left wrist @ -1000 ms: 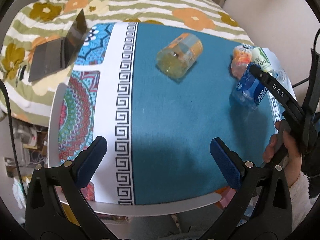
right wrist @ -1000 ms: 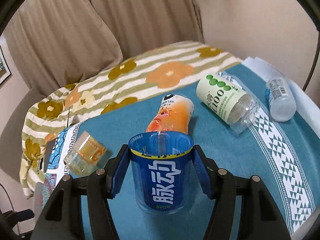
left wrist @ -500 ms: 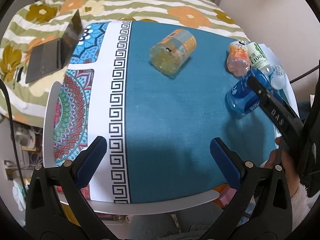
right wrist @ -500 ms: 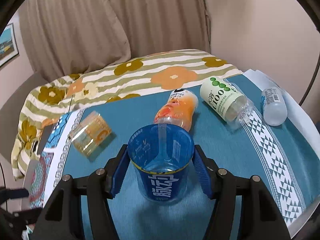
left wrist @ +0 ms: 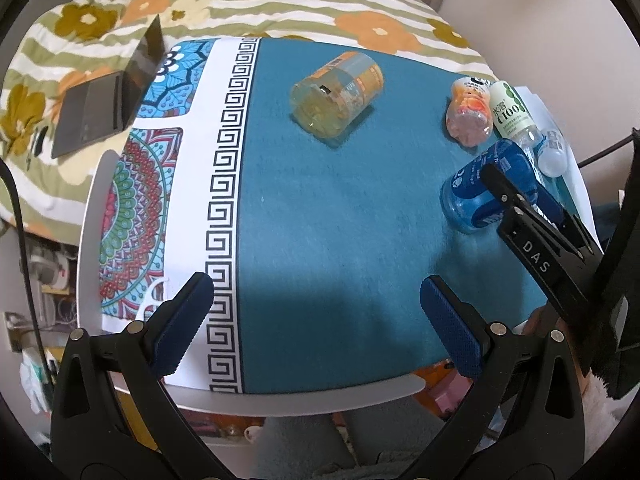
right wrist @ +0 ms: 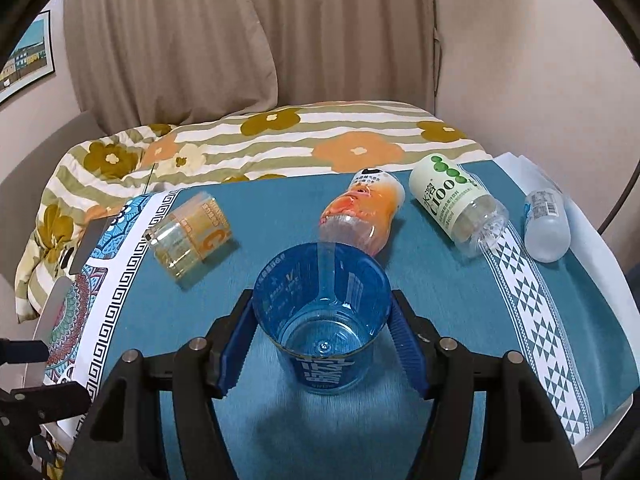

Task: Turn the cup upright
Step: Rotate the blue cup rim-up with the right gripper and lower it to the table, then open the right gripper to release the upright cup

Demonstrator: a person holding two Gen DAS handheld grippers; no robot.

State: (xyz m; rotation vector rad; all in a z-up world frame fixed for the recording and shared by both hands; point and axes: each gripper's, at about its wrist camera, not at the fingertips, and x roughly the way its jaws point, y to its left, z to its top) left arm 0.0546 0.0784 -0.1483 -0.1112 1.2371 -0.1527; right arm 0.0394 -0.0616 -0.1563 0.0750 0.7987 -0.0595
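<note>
A clear blue plastic cup (right wrist: pixel 322 320) with white lettering is held between my right gripper's (right wrist: pixel 322 346) blue pads, mouth up and tilted a little toward the camera, its base at or just above the teal cloth. In the left wrist view the same cup (left wrist: pixel 476 196) shows at the right, tilted, with the right gripper (left wrist: pixel 520 204) clamped on it. My left gripper (left wrist: pixel 316 324) is open and empty, hovering above the table's near edge.
A yellow-orange cup (right wrist: pixel 188 236) lies on its side at the left of the teal cloth (right wrist: pixel 440 288). An orange bottle (right wrist: pixel 362 212), a green-label bottle (right wrist: pixel 456 204) and a small clear bottle (right wrist: pixel 546 220) lie behind. A laptop (left wrist: pixel 104 100) sits on the flowered bedding.
My right gripper has tipped the blue cup further upright, so its open mouth now faces the camera, and lowered it toward the cloth. The left gripper has stayed open and drifted slightly.
</note>
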